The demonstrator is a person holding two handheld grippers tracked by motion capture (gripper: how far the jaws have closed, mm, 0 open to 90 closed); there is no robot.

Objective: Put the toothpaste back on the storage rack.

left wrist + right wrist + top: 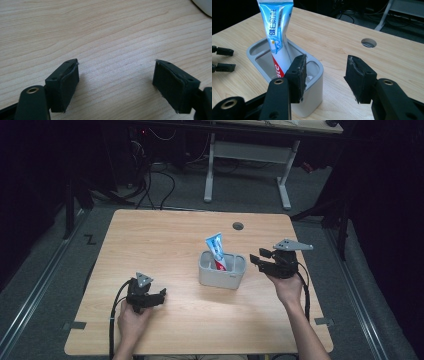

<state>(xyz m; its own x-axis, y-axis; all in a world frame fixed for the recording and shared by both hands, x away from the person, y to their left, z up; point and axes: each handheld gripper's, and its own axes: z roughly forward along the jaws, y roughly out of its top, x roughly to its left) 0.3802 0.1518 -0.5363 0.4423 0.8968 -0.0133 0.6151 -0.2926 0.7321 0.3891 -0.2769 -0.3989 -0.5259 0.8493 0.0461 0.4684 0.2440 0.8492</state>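
A toothpaste tube (277,37) stands in a grey holder (221,276) near the middle of the worktop (150,245), leaning on the wall, which probably keeps it upright. The right gripper (261,258) is held just beside the holder, raised a little, its jaws released and empty. The left gripper (159,296) rests low on the worktop, well apart, jaws also spread wide.

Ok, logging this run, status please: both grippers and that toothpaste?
Left gripper open, empty, low over wooden table. Right gripper open, beside grey plastic holder. Blue-white toothpaste tube upright inside it, ungripped. Nothing in the way.
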